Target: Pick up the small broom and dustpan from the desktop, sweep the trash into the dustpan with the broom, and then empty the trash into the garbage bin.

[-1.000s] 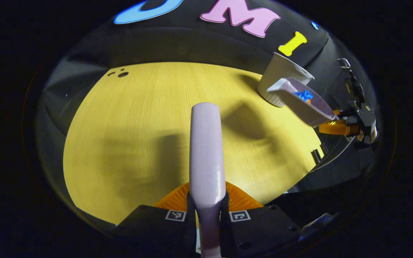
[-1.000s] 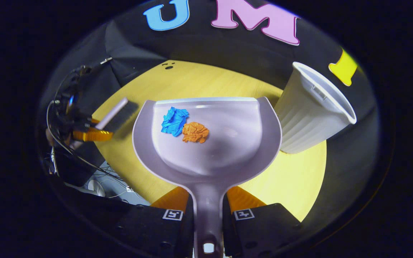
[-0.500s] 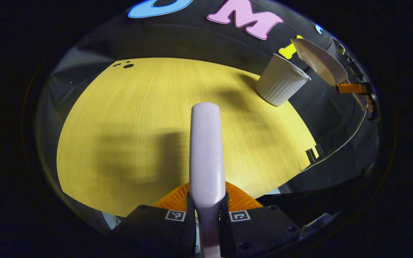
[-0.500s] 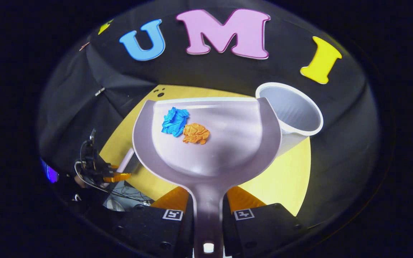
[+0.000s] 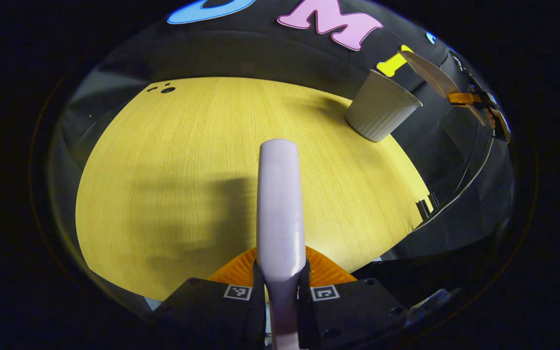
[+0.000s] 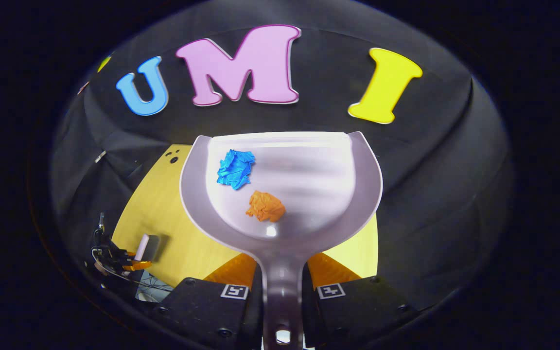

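**Q:** What do you hold at this point?

**A:** Your right gripper (image 6: 282, 287) is clamped on the dustpan (image 6: 304, 180) handle, both fingers pressing its sides. The pan is raised above the desk (image 6: 163, 214), mouth toward the booth wall. The blue wad (image 6: 235, 168) lies near the front lip; the orange wad (image 6: 265, 206) lies farther back, toward the handle. Your left gripper (image 5: 280, 287) is clamped on the broom (image 5: 280, 194) handle, held over the desk, well apart from the bin (image 5: 381, 106). In the left gripper view the pan hangs above and just beyond the bin's rim.

**Q:** What can go wrong from here?

**A:** Three faults are likely.
- Tip the pan before its lip is over the bin mouth and the wads fall on the desk or behind the bin. From the right gripper view you cannot confirm that alignment.
- Tilt fast and the light wads can bounce past the rim.
- Strike the bin with the lip and the bin, which looks light, may topple.
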